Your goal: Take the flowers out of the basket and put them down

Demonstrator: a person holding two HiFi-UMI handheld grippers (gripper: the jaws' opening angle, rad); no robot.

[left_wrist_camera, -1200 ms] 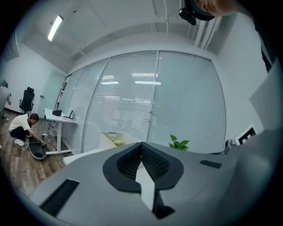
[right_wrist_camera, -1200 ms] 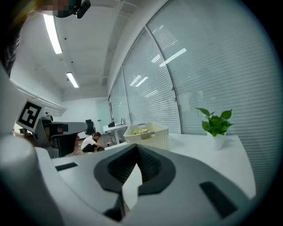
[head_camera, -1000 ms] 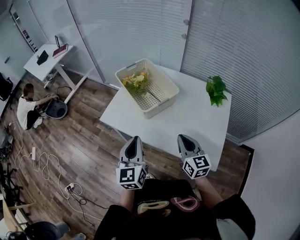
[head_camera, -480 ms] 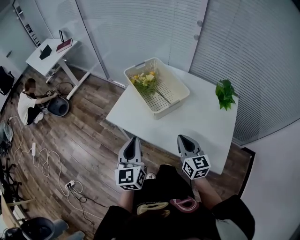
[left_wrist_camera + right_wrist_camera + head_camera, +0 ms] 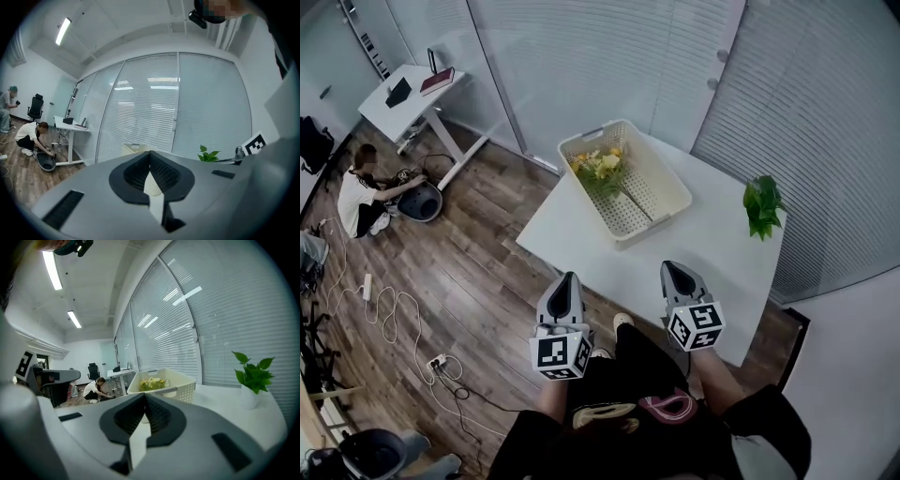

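Note:
A cream perforated basket (image 5: 661, 187) stands on the white table (image 5: 703, 258), and yellow and green flowers (image 5: 600, 169) lie in its far left end. The right gripper view shows the same basket (image 5: 180, 386) with the flowers (image 5: 152, 383) inside. My left gripper (image 5: 564, 286) hangs over the floor before the table's near edge, jaws shut and empty. My right gripper (image 5: 675, 275) is at the table's near edge, also shut with nothing in it. Both are well short of the basket.
A small potted green plant (image 5: 763, 206) stands at the table's far right. A person (image 5: 366, 197) crouches on the wooden floor at the left beside a white desk (image 5: 408, 94). Cables (image 5: 384, 328) lie on the floor. Glass walls with blinds stand behind the table.
The head view has shifted, so the table and basket sit further right and slightly lower in the picture. Both grippers stay shut and in about the same place.

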